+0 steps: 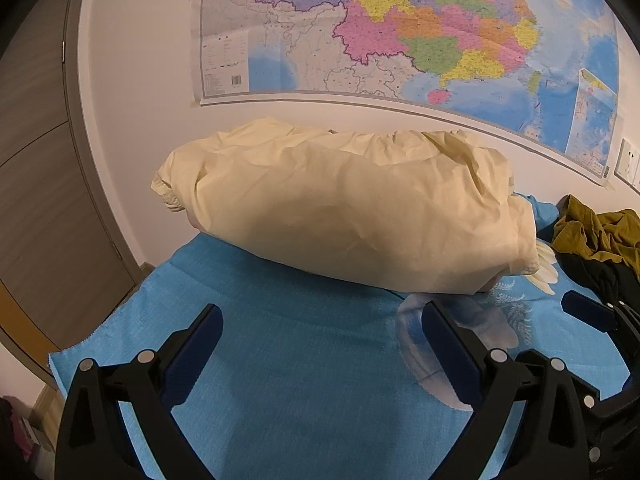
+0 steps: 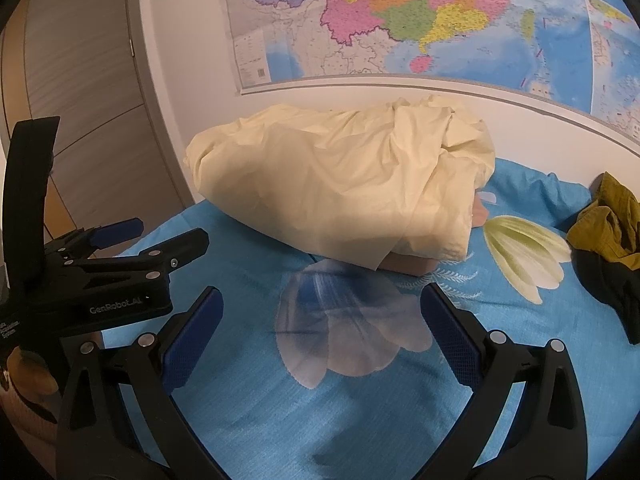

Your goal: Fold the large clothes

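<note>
Both the left gripper (image 1: 322,334) and right gripper (image 2: 322,320) gape wide and empty low in frame, seemingly readying for the olive garment (image 2: 604,224) bunched at right.

The olive garment (image 1: 600,236) is cut off by the frame's edge.

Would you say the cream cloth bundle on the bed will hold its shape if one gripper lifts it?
Probably not: the cream cloth bundle is thin and creased all over, so it should sag and unfold. It looks light for its bulk. Its loose layers at the right end may slip apart.
</note>
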A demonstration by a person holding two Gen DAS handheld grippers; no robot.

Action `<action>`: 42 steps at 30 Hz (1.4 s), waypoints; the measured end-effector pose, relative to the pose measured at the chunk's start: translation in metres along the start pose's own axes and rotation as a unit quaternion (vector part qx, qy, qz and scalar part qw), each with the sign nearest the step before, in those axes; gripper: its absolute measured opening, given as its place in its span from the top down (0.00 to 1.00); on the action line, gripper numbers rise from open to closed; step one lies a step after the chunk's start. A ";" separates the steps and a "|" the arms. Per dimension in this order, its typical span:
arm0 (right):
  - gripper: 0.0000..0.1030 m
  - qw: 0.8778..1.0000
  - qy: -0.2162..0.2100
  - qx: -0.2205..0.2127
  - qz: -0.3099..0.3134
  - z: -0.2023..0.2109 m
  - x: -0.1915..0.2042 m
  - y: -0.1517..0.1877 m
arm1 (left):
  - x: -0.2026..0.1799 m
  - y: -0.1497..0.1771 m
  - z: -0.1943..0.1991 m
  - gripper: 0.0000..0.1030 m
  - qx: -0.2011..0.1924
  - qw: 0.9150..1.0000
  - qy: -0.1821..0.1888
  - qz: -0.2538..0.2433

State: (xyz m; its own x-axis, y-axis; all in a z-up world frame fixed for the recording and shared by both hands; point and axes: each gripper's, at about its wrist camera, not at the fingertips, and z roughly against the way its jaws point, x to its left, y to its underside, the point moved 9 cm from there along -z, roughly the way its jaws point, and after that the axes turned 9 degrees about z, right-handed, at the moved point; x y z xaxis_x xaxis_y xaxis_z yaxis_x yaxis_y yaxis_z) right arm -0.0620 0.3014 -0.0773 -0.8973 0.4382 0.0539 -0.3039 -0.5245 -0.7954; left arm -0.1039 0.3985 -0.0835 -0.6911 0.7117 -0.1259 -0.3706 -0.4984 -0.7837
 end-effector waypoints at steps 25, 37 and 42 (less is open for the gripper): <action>0.05 1.000 -0.002 0.002 -0.003 0.003 0.003 0.003 | -0.002 0.002 0.003 0.06 0.001 1.000 0.004 -0.001; 0.05 1.000 -0.004 0.000 -0.001 0.003 0.003 0.002 | -0.001 0.002 0.005 0.06 0.001 1.000 0.005 0.001; 0.05 1.000 -0.004 0.000 -0.001 0.004 0.004 0.002 | -0.001 0.002 0.005 0.06 0.000 1.000 0.005 0.001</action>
State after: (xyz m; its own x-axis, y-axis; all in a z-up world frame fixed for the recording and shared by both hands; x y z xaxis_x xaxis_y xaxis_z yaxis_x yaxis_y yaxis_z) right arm -0.0678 0.2994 -0.0769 -0.8991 0.4337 0.0598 -0.3058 -0.5242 -0.7948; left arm -0.1071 0.3946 -0.0815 -0.6852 0.7160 -0.1335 -0.3699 -0.5000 -0.7831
